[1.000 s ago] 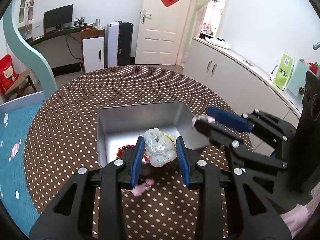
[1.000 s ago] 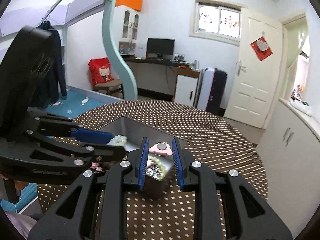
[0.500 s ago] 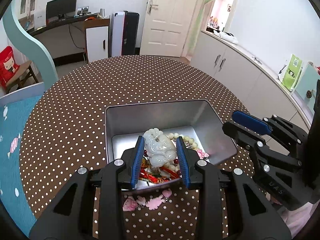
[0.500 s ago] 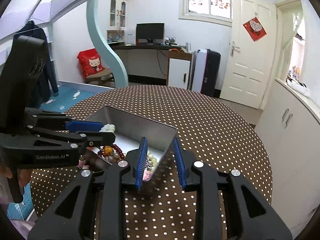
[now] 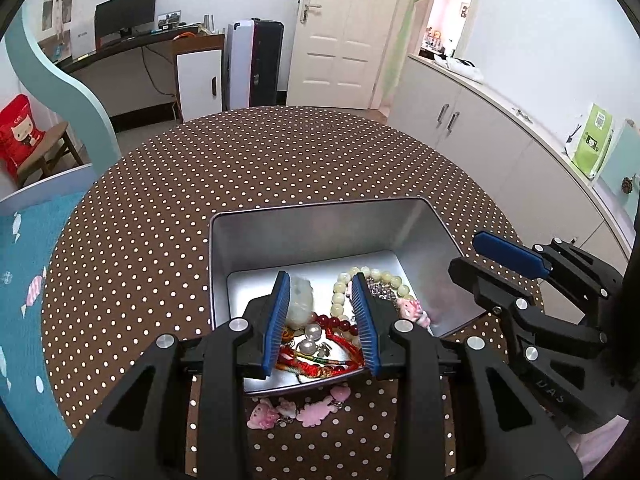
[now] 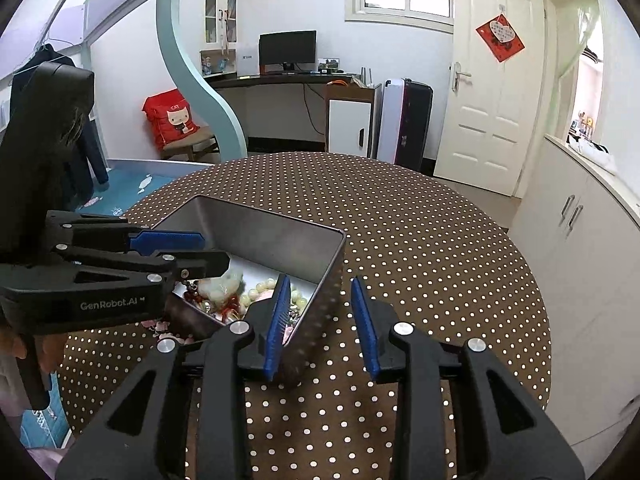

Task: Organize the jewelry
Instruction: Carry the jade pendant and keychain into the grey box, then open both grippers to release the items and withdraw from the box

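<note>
- The left gripper (image 5: 320,280) hangs over the near part of the metal tin (image 5: 304,232), tilted down into it. Its jaws stand at a narrow gap and nothing is pressed between the pads
- The pale jade carving (image 5: 299,300) lies inside the tin, just beside the left pad and partly hidden behind it. I judge that it is released and the gripper is placed so only to let it down among the other pieces
- To the right of it, also in the tin, are a cream bead bracelet (image 5: 376,276) and red cords (image 5: 320,364) with two pearls, all in one loose heap
- Some pink charms (image 5: 304,414) are outside, on the cloth just before the near wall of the tin, so the task is not finished
- The right gripper (image 6: 319,280) stands astride the right wall of the tin, one pad inside and one outside. Its jaws have just been opening and the outer pad is clearly apart from the wall; probably it held the tin steady and now lets it go
- The round table (image 5: 160,220) has a brown cloth with white dots
- In the room, from the left: a red bag (image 5: 20,136) on a chair, a desk with a monitor (image 5: 126,12), a white door (image 5: 340,40), then white cabinets (image 5: 480,132)
</note>
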Demonstrator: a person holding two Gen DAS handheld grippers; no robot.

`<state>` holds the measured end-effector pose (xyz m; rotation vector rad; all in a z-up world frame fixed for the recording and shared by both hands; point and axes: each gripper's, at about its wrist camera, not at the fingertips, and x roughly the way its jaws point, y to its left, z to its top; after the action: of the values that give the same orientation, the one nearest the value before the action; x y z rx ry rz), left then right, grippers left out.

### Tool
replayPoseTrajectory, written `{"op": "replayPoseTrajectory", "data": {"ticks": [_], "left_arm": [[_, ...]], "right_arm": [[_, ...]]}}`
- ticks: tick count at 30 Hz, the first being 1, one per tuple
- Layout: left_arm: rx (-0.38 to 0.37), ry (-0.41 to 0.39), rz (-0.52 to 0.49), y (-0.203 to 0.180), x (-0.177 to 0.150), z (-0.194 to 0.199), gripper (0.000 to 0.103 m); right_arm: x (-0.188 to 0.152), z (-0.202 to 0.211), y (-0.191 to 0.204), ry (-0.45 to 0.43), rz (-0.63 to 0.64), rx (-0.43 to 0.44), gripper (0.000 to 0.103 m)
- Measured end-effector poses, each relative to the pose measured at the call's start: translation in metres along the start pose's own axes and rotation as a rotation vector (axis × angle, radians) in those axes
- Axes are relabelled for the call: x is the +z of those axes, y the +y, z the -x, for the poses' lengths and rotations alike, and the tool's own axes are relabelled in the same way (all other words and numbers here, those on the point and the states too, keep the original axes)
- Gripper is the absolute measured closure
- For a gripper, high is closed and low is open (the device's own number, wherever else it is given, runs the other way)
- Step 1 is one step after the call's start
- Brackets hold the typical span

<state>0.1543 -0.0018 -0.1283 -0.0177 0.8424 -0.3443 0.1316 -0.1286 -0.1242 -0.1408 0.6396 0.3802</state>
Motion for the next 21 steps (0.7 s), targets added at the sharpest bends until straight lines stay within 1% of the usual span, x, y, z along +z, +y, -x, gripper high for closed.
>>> {"op": "replayPoseTrajectory", "data": {"ticks": [4,13,15,16,18,20,21], "left_arm": [[-0.001,0.004,0.004,0.002,-0.001,0.002,0.070],[0.010,-0.018,0.015,0.006,-0.006,0.018,0.069],[0.014,-0.026,0.018,0.005,-0.009,0.022,0.065],[0.018,-0.037,0.019,0.005,-0.010,0.026,0.060],[0.022,-0.057,0.011,0.004,-0.012,0.034,0.054],[0.035,-0.083,0.003,0.005,-0.017,0.047,0.037],[0.044,-0.098,0.001,0.006,-0.021,0.055,0.034]], "right_arm": [[0.000,0.002,-0.004,0.003,-0.021,-0.006,0.071],[-0.002,0.010,-0.004,-0.010,-0.028,-0.010,0.070],[-0.003,0.012,-0.005,-0.013,-0.029,-0.011,0.070],[-0.003,0.015,-0.004,-0.019,-0.031,-0.014,0.070],[-0.003,0.021,-0.003,-0.039,-0.038,-0.003,0.069],[-0.003,0.031,-0.001,-0.070,-0.049,0.036,0.067],[-0.004,0.036,0.002,-0.085,-0.055,0.065,0.066]]}}
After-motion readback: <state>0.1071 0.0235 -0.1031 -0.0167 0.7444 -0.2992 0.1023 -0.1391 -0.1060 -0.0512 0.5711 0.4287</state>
